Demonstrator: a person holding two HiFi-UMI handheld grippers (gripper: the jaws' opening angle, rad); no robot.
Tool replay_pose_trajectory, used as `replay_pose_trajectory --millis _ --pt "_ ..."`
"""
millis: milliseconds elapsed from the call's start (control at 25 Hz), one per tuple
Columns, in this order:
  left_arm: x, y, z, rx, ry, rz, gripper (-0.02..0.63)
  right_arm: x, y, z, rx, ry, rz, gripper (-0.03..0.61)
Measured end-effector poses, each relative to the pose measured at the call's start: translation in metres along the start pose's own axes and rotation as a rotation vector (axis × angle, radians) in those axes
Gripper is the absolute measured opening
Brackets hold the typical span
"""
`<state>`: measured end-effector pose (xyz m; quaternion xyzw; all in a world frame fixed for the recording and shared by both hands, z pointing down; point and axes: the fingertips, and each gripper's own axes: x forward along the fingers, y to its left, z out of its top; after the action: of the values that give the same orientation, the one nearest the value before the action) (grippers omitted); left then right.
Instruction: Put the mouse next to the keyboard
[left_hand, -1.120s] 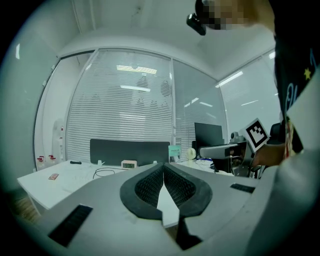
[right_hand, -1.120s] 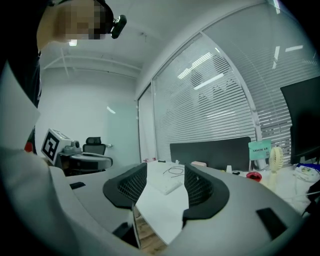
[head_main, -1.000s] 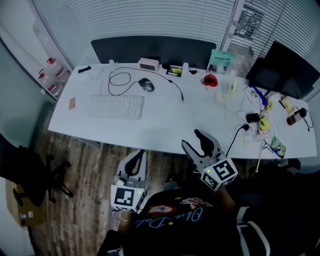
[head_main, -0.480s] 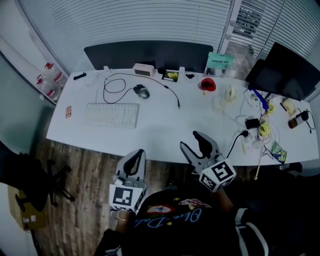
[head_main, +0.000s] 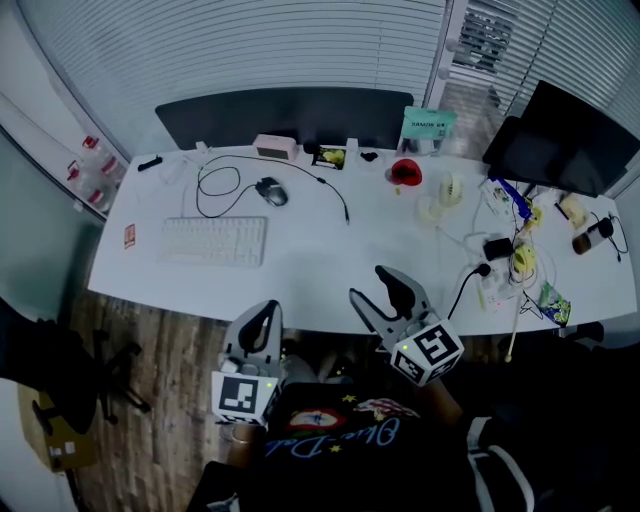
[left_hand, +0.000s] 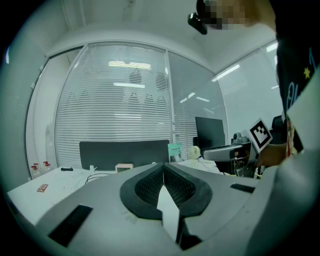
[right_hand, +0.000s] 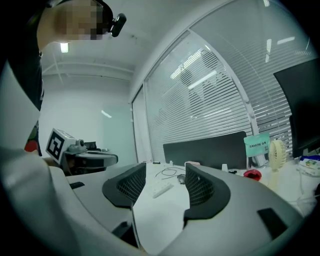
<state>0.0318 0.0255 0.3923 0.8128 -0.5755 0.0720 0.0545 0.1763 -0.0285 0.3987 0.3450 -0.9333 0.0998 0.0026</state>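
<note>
White surface (head_main: 330, 265) is sitting nearer than a second earlier; mouse (head_main: 270, 190) is still lying beyond keyboard (head_main: 213, 241). Left tongs (head_main: 264, 316) are staying closed and empty, right tongs (head_main: 372, 284) are hanging open, holding nothing.

Mouse (head_main: 270, 190) detail too small; green sign (head_main: 430, 123) print unreadable; desk (head_main: 320, 270) right-end clutter unidentifiable; dark chair (head_main: 50, 370) cut by left edge.

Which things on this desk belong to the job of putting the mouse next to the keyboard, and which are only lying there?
For the job:
mouse
keyboard

Just lying about:
red object
green sign
monitor
small pale box
</note>
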Motion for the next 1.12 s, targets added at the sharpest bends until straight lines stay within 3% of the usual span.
replay_pose_trajectory --millis 320,720,1120 --pt "0.013 0.026 0.004 0.004 -0.015 0.028 0.003 0.035 -0.007 0.006 -0.02 0.007 0.024 0.213" --pt "0.023 0.101 -0.002 -0.04 0.002 0.124 0.003 0.114 -0.01 0.006 -0.006 0.037 0.081 0.218" --pt "0.058 0.161 -0.004 -0.062 0.011 0.136 0.003 0.187 -0.029 0.001 -0.048 0.101 0.072 0.227"
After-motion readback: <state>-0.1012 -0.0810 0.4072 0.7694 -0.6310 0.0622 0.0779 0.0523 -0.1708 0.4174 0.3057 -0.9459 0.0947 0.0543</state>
